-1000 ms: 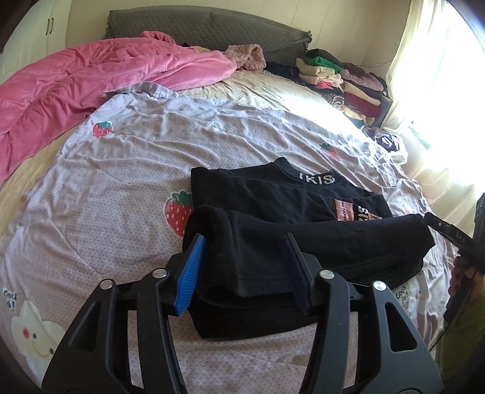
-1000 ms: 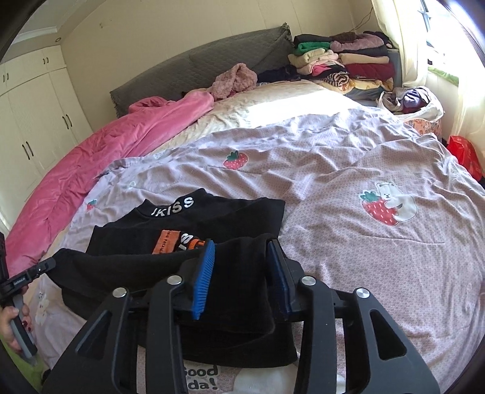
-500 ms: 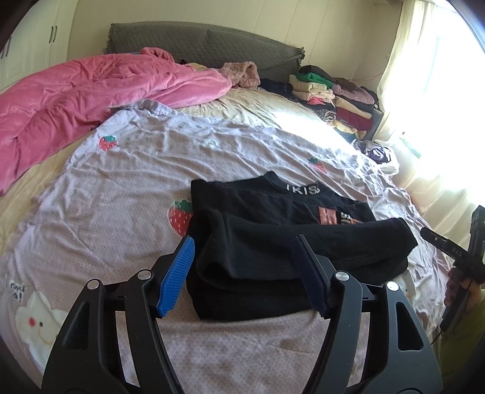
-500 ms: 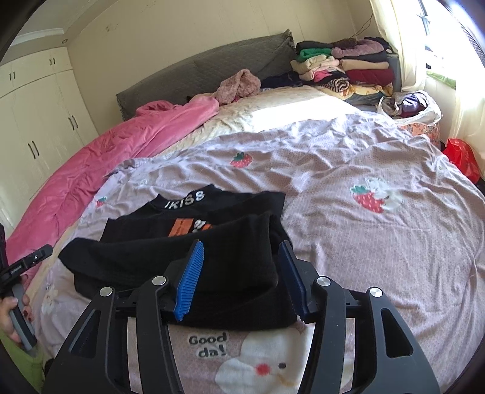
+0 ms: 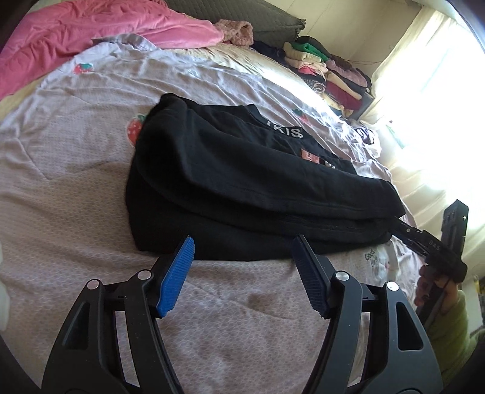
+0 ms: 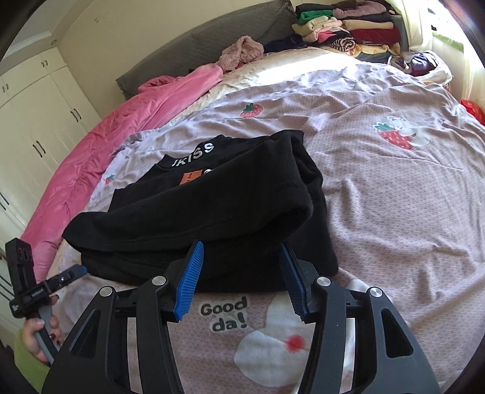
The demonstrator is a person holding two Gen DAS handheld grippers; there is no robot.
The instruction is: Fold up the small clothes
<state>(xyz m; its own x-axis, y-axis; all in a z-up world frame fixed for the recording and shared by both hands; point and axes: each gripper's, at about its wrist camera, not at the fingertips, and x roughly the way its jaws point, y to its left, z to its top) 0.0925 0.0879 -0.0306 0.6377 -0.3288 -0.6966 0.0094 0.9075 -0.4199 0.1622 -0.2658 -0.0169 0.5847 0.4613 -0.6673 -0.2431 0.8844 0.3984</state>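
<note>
A black sweatshirt [image 5: 242,181] with white letters at the collar and an orange patch lies folded on the lilac strawberry-print bedsheet [image 5: 75,169]; its lower half is laid over the upper half. It also shows in the right wrist view [image 6: 212,212]. My left gripper [image 5: 242,254] is open and empty, just short of the garment's near edge. My right gripper [image 6: 242,257] is open and empty at the garment's near right corner. The left gripper shows at the left edge of the right wrist view [image 6: 69,274]; the right gripper at the right edge of the left wrist view [image 5: 424,239].
A pink duvet [image 5: 106,27] lies along the far left of the bed. A stack of folded clothes [image 6: 348,27] sits at the far right by the grey headboard [image 6: 188,51]. White wardrobes [image 6: 39,115] stand at the left. A bright curtained window [image 5: 430,91] is at the right.
Both grippers let go of the folded-over hem and drew back toward me. The garment now lies flat on the bed, folded in half.
</note>
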